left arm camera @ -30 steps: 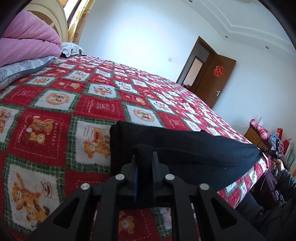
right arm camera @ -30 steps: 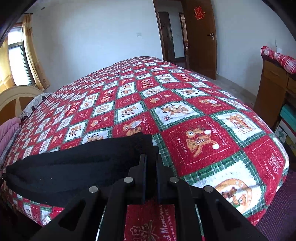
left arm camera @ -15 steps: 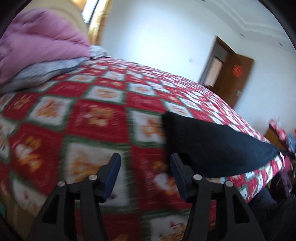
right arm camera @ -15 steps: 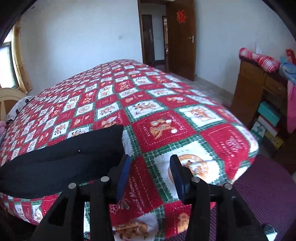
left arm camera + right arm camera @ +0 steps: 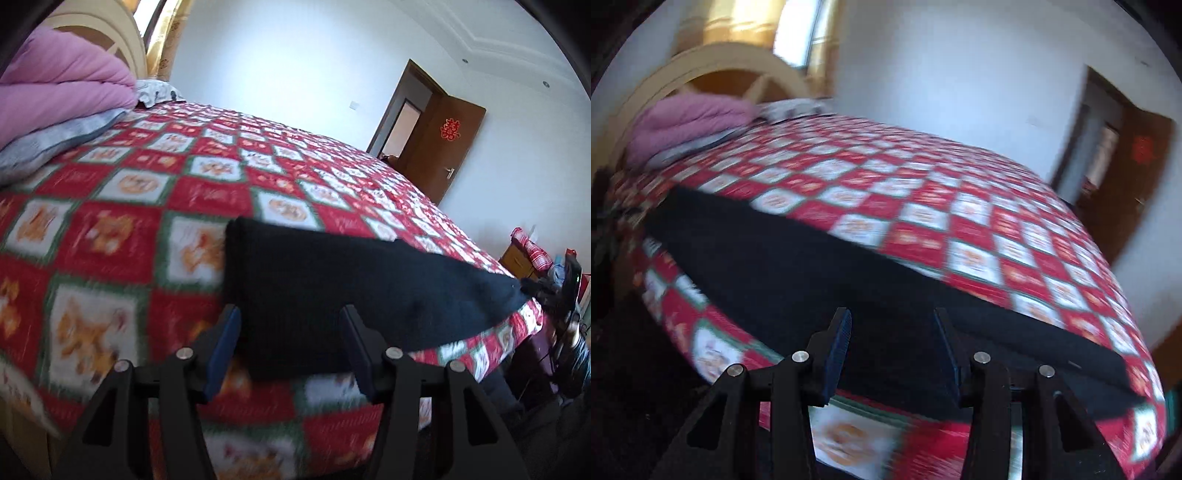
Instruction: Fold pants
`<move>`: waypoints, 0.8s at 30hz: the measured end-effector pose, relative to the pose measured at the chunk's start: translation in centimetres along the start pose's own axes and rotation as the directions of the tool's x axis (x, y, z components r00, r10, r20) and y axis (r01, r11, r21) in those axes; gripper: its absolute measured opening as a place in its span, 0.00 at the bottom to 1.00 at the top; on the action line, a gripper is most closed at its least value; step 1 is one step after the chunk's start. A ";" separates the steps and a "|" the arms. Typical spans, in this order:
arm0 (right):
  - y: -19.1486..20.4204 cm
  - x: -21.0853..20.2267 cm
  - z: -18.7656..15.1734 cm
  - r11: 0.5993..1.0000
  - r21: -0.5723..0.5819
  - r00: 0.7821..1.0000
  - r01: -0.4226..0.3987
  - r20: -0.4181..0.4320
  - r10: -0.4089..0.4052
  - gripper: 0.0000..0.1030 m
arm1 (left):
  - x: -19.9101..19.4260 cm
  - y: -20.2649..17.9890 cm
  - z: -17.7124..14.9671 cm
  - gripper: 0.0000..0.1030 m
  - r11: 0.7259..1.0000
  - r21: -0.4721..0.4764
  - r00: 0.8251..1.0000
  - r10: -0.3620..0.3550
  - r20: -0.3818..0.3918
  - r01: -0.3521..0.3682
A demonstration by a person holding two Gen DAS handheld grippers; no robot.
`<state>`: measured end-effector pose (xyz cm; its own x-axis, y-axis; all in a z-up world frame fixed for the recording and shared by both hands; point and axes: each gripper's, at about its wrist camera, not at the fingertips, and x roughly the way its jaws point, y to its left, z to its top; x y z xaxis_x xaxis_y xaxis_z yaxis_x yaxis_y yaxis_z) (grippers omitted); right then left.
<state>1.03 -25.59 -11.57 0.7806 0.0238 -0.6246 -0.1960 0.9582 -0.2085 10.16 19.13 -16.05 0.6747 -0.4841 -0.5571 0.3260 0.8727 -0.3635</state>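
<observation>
black pants (image 5: 332, 291) on red, white and green checked bedspread (image 5: 155, 206).

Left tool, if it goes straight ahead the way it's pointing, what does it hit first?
Most likely the folded black fabric pants, which lie directly ahead between the open fingers of the left tool. The picture is blurred, so the gap to them is unclear.

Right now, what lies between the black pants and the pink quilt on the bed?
In the left wrist view, only the checked bedspread lies between the pants and the pink quilt; nothing else rests there.
</observation>
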 end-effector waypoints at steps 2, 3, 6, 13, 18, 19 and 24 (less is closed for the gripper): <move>3.4 1.9 0.9 0.996 -0.044 0.997 -0.075 -0.017 0.074 0.45 | 1.4 -0.4 1.5 0.56 0.999 0.023 0.999 0.036 -0.003 -0.036; 4.8 2.8 1.3 0.993 -0.061 0.995 -0.099 -0.024 0.098 0.45 | 2.2 -0.3 2.1 0.56 0.999 0.024 0.999 0.039 -0.002 -0.039; 8.7 4.9 2.0 0.983 -0.136 0.992 -0.125 -0.035 0.121 0.45 | 4.7 0.7 3.9 0.54 0.997 0.002 0.996 0.083 -0.041 -0.083; 10.8 7.0 2.0 0.974 -0.167 0.988 -0.150 -0.062 0.142 0.45 | 6.6 1.5 4.8 0.10 0.992 0.012 0.986 0.128 -0.108 -0.127; 11.7 8.0 2.3 0.963 -0.175 0.978 -0.203 -0.075 0.192 0.45 | 6.7 1.4 5.9 0.05 0.988 0.017 0.982 0.156 -0.110 -0.155; 12.1 8.0 2.4 0.959 -0.185 0.976 -0.215 -0.073 0.205 0.45 | 6.9 1.4 6.1 0.05 0.986 0.015 0.979 0.165 -0.118 -0.165; 15.4 8.6 2.7 0.928 -0.266 0.965 -0.260 -0.077 0.249 0.45 | 8.1 1.9 6.8 0.05 0.984 0.012 0.972 0.180 -0.151 -0.180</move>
<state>6.33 -9.86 -18.13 0.6591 0.2394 -0.7129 -0.5434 0.8070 -0.2313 20.75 17.26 -16.22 0.6145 -0.3230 -0.7197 0.2065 0.9464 -0.2483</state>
